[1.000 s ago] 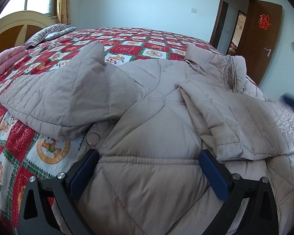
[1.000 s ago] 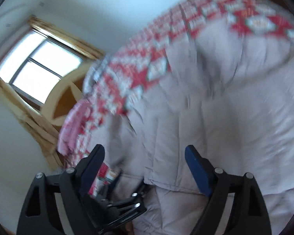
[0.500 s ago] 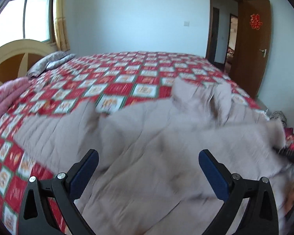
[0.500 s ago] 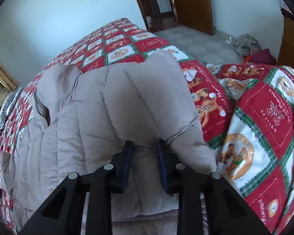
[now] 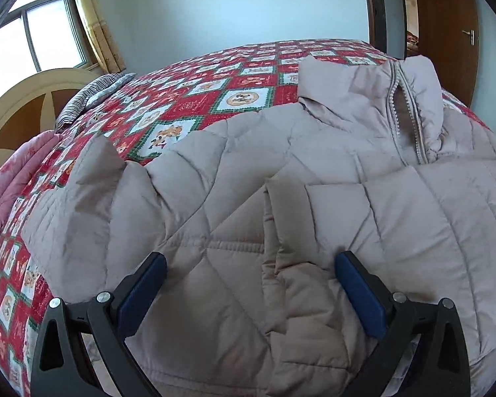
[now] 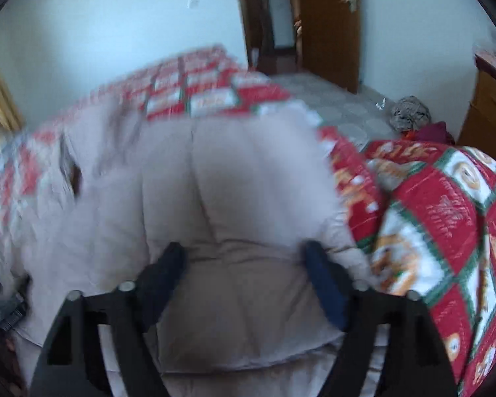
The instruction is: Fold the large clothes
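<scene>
Both claws, left claw [image 5: 249, 292] and right claw [image 6: 244, 278], gape above the unlabelled jacket [image 5: 281, 205].

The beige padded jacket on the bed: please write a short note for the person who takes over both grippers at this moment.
Left gripper: open, holding nothing, over the jacket's lower part.
Right gripper: open, holding nothing; this view is blurred.
Beige padded jacket: lies front up on the red patterned quilt, collar toward the door, zipper partly open at the neck.
Done: one sleeve lies folded across the chest.
Left: the other sleeve is still spread sideways; fold it in, then fold the body.
</scene>
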